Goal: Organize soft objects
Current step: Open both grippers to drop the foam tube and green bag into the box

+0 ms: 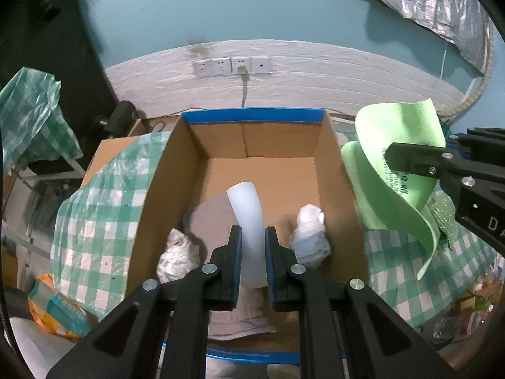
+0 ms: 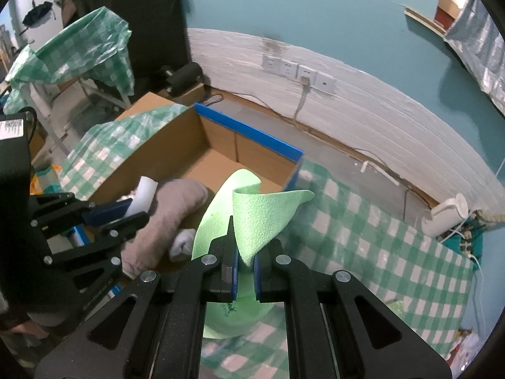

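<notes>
My left gripper (image 1: 253, 237) is shut on a white curved foam piece (image 1: 247, 211) and holds it above the open cardboard box (image 1: 252, 145). The box holds a grey sock (image 1: 214, 218) and two white crumpled cloths (image 1: 311, 237). My right gripper (image 2: 245, 252) is shut on a light green foam sheet (image 2: 252, 218), held just right of the box over the checked tablecloth (image 2: 363, 237). In the left wrist view the green sheet (image 1: 401, 154) and right gripper (image 1: 410, 158) show at the right. In the right wrist view the left gripper (image 2: 126, 211) with the white piece (image 2: 143, 197) shows at the left.
The box has blue-taped rims (image 1: 252, 115). A white wall strip with sockets (image 1: 232, 66) runs behind the table. A white device with cables (image 2: 448, 214) sits at the far right. A chair draped in checked plastic (image 2: 85, 50) stands at the left.
</notes>
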Motion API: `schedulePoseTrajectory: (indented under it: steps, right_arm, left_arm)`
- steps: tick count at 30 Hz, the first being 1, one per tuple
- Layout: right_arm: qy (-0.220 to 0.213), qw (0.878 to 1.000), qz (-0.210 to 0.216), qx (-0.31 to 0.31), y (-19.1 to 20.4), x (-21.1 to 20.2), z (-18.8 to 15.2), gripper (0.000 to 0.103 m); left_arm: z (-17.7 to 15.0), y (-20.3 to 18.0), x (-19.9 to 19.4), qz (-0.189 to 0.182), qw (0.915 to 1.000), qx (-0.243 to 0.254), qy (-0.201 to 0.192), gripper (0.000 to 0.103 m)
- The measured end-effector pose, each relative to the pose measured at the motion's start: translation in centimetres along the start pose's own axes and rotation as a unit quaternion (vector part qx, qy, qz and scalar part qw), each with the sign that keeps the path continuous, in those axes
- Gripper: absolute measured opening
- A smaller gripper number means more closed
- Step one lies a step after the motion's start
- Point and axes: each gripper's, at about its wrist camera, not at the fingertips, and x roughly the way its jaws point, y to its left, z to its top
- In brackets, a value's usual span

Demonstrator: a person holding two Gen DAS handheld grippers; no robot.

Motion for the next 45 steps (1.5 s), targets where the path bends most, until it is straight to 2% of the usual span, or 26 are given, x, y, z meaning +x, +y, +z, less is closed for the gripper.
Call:
schedulePoseTrajectory:
  steps: [12,15,18,19,20,21,22,23,35,45]
  right_arm:
    - [0.024,0.999,0.026,-0.016,2.9,3.8,1.0,0.006]
    - [0.03,0.999,0.028,-0.017,3.2,4.5,1.0,0.006]
    - [0.037,0.999,0.028,-0.014,3.2,5.0,0.9,0.009]
    - [0.037,0.999,0.029,-0.01,3.2,5.0,0.9,0.017]
    - [0.035,0.999,0.029,-0.009,3.2,5.0,0.9,0.031]
    - [0.032,0.999,0.029,-0.009,3.1,4.9,0.9,0.037]
    - [0.029,0.999,0.028,-0.008,3.1,4.8,0.9,0.049]
    - [0.023,0.999,0.024,-0.007,3.0,4.5,0.8,0.052]
    - [0.015,1.0,0.014,0.017,0.3,3.0,-0.1,0.052]
    - [0.018,0.999,0.0,0.036,-2.6,2.2,-2.1,0.052]
  left_arm:
    - [-0.6,3.0,1.4,0.012,0.9995,-0.024,0.015,0.014]
    - [-0.8,3.5,1.8,0.018,0.9992,-0.028,0.021,0.017]
    - [-0.9,3.9,2.1,0.021,0.9987,-0.035,0.03,0.028]
    - [-0.9,4.0,2.2,0.023,0.9986,-0.037,0.032,0.035]
    - [-0.9,4.0,2.3,0.025,0.9985,-0.037,0.032,0.039]
    - [-0.9,4.0,2.3,0.029,0.9984,-0.037,0.031,0.046]
    - [-0.8,4.0,2.2,0.033,0.9983,-0.036,0.03,0.048]
    - [-0.8,4.0,2.2,0.033,0.9984,-0.036,0.028,0.048]
    - [-0.4,2.9,1.9,0.023,0.999,-0.031,0.024,0.049]
    - [0.0,0.2,1.7,0.015,0.9996,-0.005,0.024,0.049]
